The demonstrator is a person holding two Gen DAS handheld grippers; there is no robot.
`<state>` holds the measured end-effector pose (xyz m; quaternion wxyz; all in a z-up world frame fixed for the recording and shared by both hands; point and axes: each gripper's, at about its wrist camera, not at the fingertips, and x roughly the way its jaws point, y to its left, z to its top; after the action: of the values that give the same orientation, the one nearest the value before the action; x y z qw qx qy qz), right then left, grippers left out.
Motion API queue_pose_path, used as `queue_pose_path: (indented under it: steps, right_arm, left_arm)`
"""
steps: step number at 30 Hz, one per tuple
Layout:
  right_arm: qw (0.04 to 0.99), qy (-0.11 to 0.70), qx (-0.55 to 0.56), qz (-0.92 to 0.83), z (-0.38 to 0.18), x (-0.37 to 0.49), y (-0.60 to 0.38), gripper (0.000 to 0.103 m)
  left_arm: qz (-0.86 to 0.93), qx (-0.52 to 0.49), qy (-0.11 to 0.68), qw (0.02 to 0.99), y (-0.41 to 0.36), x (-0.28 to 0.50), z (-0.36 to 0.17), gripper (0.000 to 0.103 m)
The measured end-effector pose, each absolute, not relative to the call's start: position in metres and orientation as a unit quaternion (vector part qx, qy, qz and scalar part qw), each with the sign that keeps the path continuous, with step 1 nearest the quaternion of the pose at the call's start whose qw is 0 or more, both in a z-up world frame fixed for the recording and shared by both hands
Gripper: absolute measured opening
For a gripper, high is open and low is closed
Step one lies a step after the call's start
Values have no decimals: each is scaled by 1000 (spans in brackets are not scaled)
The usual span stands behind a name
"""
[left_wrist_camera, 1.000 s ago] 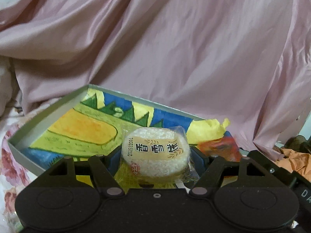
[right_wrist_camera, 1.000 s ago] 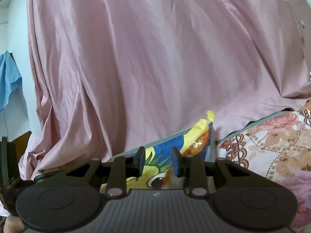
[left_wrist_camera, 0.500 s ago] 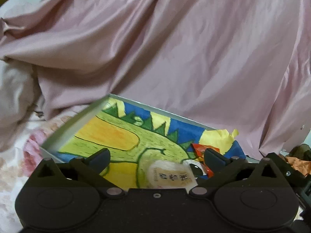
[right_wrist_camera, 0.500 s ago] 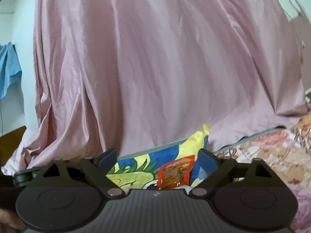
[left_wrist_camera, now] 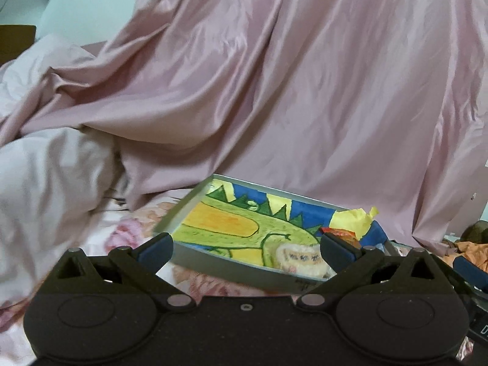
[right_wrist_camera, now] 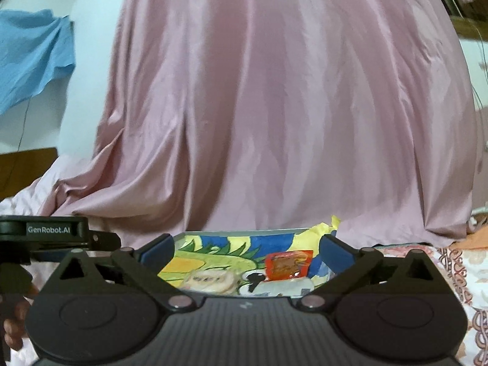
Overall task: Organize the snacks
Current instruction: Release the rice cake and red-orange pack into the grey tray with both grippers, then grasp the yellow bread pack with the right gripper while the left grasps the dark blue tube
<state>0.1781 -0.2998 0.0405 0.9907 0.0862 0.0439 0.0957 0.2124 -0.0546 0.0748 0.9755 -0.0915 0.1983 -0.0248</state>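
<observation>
In the left wrist view, the left tongs [left_wrist_camera: 245, 248] are now standing wide apart and empty, having let go of the round rice cracker [left_wrist_camera: 297, 257], which is lying inside the shallow painted box [left_wrist_camera: 213, 259] on the flowered bed [left_wrist_camera: 122, 235], so that snack looks put away. In the right wrist view, the right tongs [right_wrist_camera: 247, 248], pinched together a second ago, are also gaping with nothing held, the red sachet [right_wrist_camera: 288, 263] is resting in the box beside the cracker, and the pink sheet [right_wrist_camera: 274, 106] is crowding the box's far edge.
</observation>
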Motion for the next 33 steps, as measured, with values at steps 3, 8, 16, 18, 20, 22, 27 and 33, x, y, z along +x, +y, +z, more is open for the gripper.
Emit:
queue_pose_path:
  steps: [3, 8, 16, 18, 20, 22, 27, 33]
  right_arm:
    - [992, 40, 72, 100, 42, 158, -288, 103]
    - [991, 55, 51, 115, 38, 128, -269, 103]
    - [988, 90, 22, 121, 26, 83, -248, 103]
    - [987, 99, 18, 121, 23, 75, -245, 103]
    - [986, 110, 15, 124, 20, 67, -242, 103]
    - [985, 119, 7, 124, 17, 60, -238, 103]
    - [982, 150, -14, 117, 12, 54, -227, 103]
    - [975, 186, -23, 118, 7, 59, -219, 103]
  left_arm:
    - [-25, -87, 192, 977, -45, 191, 75, 102]
    - [-28, -73, 188, 979, -27, 153, 70, 102]
    - [-26, -42, 202, 978, -2, 105, 54, 102]
    - [-25, -41, 209, 977, 3, 95, 49, 102]
    - [-28, -39, 217, 975, 8, 86, 44, 102]
    - [-30, -35, 223, 974, 11, 80, 41, 102]
    - [-48, -20, 243, 969, 14, 69, 35, 102]
    - [-77, 21, 280, 957, 4, 75, 30, 102]
